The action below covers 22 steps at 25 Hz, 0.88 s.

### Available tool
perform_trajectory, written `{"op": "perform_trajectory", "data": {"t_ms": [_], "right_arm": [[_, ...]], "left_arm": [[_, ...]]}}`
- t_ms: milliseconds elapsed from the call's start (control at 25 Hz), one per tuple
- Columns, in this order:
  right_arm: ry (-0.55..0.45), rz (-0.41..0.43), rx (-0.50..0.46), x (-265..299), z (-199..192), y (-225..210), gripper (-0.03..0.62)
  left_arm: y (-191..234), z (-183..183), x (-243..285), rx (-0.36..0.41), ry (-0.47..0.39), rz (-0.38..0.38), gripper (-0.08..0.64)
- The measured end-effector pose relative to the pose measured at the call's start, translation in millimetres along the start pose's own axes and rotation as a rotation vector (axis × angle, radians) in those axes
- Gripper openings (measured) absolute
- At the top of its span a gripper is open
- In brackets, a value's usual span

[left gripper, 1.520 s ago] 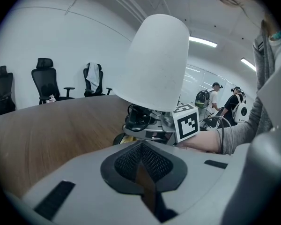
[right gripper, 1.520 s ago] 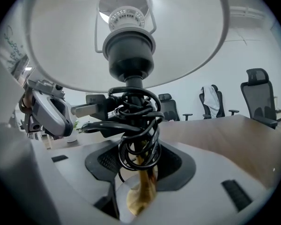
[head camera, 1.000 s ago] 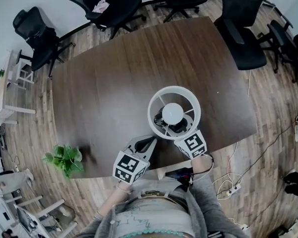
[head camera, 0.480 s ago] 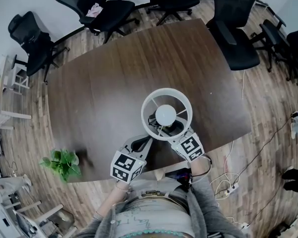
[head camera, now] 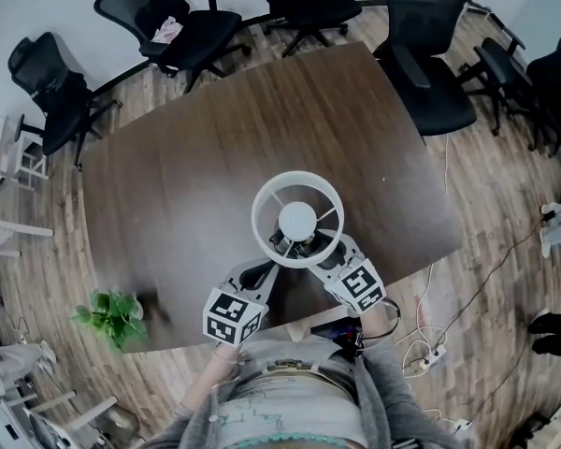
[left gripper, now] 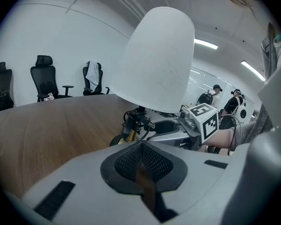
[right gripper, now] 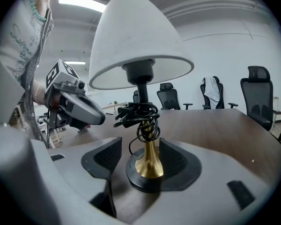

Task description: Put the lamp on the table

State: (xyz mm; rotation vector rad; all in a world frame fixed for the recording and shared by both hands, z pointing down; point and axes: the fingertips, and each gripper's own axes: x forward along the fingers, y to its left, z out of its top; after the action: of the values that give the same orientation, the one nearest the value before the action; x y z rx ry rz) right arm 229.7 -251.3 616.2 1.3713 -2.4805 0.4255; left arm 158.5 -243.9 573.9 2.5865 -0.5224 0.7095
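Observation:
The lamp (head camera: 297,219), with a white shade, a brass stem and a round black base, stands upright on the dark wooden table (head camera: 187,157) near its front edge. A black cord (right gripper: 140,114) is wound round the stem. My right gripper (head camera: 323,255) reaches in from the front right. Its jaws are opening, with the lamp's base (right gripper: 147,177) between the pads and a gap showing at the left pad. My left gripper (head camera: 266,271) sits just left of the lamp, its pads closed together on nothing. From the left gripper (left gripper: 140,161), the shade (left gripper: 157,60) looms close ahead.
A small green plant (head camera: 112,314) stands at the table's front left corner. Several black office chairs (head camera: 182,26) ring the far side. Cables and a power strip (head camera: 430,354) lie on the floor at the right. People stand far off (left gripper: 218,95).
The head camera has swung, so the table, lamp and grippers sit further left and higher in the picture. The lamp keeps its spot on the table, with both grippers still beside it.

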Motion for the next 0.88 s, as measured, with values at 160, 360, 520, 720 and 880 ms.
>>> {"op": "perform_trajectory", "data": {"t_ms": [160, 360, 520, 720, 880], "right_arm": [[0.019, 0.011, -0.004, -8, -3, 1, 0.245], [0.023, 0.016, -0.002, -15, -5, 1, 0.249], [0.014, 0.023, -0.002, -18, -1, 2, 0.249], [0.000, 0.039, -0.001, -22, 7, 3, 0.249], [-0.002, 0.054, -0.006, -28, 9, 3, 0.250]], "left_arm": [[0, 0, 3, -0.003, 0.000, 0.006, 0.011], [1, -1, 8, -0.011, 0.000, 0.021, 0.011], [0, -4, 10, -0.024, 0.006, 0.020, 0.011], [1, -4, 11, -0.034, 0.003, 0.036, 0.011], [2, -4, 11, -0.039, -0.001, 0.059, 0.011]]}}
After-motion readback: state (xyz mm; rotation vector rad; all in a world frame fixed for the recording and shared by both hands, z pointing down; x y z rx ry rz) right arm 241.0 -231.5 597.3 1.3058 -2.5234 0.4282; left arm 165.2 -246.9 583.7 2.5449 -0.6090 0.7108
